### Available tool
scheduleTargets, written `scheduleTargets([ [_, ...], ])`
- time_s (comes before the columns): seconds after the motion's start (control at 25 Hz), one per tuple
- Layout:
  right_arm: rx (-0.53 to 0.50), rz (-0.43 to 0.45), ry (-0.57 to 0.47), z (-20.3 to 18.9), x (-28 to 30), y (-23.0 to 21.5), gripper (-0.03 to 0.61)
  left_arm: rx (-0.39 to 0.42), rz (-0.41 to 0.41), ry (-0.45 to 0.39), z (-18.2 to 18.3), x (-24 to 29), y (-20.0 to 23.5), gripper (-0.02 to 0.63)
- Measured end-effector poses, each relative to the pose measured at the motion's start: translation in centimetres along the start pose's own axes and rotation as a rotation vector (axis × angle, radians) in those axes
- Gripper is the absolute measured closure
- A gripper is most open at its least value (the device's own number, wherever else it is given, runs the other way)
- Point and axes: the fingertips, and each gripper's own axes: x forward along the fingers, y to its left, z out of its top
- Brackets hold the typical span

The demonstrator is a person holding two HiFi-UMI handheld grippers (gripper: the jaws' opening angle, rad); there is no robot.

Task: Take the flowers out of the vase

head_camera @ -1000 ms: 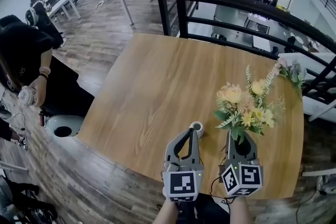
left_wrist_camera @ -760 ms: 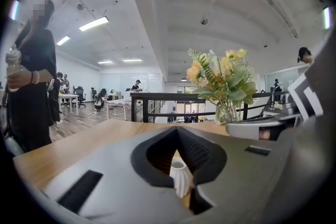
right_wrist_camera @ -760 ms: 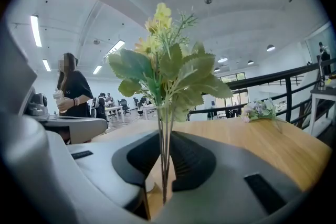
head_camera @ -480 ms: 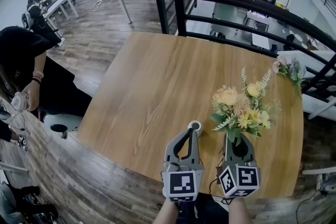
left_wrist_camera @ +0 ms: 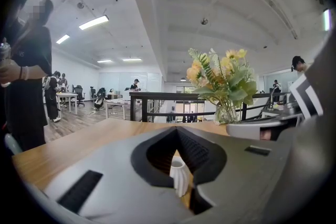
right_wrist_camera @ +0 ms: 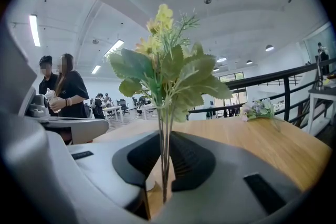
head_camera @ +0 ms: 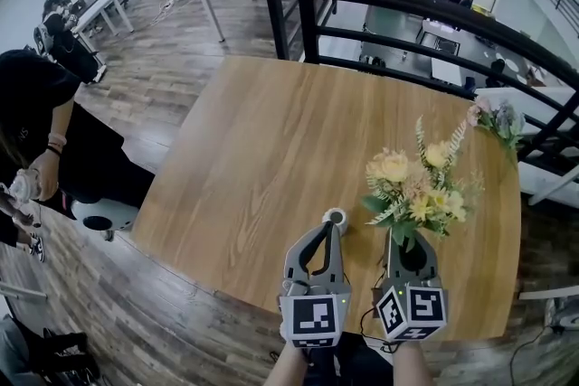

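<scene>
A small white ribbed vase (head_camera: 336, 217) stands on the wooden table (head_camera: 262, 140) near its front edge. My left gripper (head_camera: 332, 228) is shut on the vase (left_wrist_camera: 178, 178), which sits between the jaw tips. To its right, my right gripper (head_camera: 404, 237) is shut on the thin green stems (right_wrist_camera: 166, 155) of a bouquet of yellow flowers (head_camera: 418, 185). The bouquet stands upright, out of the vase and beside it. In the left gripper view the bouquet (left_wrist_camera: 218, 78) rises at the right.
A second small bunch of pale flowers (head_camera: 496, 117) lies at the table's far right edge. A black railing (head_camera: 398, 9) runs behind the table. A person in black (head_camera: 36, 122) stands left of the table. The floor drops away past the near edge.
Both grippers have kept still with the vase and the bouquet in them. The head camera has shifted slightly, and the person at the left has drifted toward the frame's edge.
</scene>
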Motion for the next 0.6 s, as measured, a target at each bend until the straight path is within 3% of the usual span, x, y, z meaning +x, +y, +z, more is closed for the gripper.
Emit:
scheduleTargets([
  [0.6, 0.002, 0.003, 0.0, 0.65, 0.22, 0.36, 0.509, -0.008, -0.002, 0.013, 0.53, 0.18, 0.12, 0.578],
])
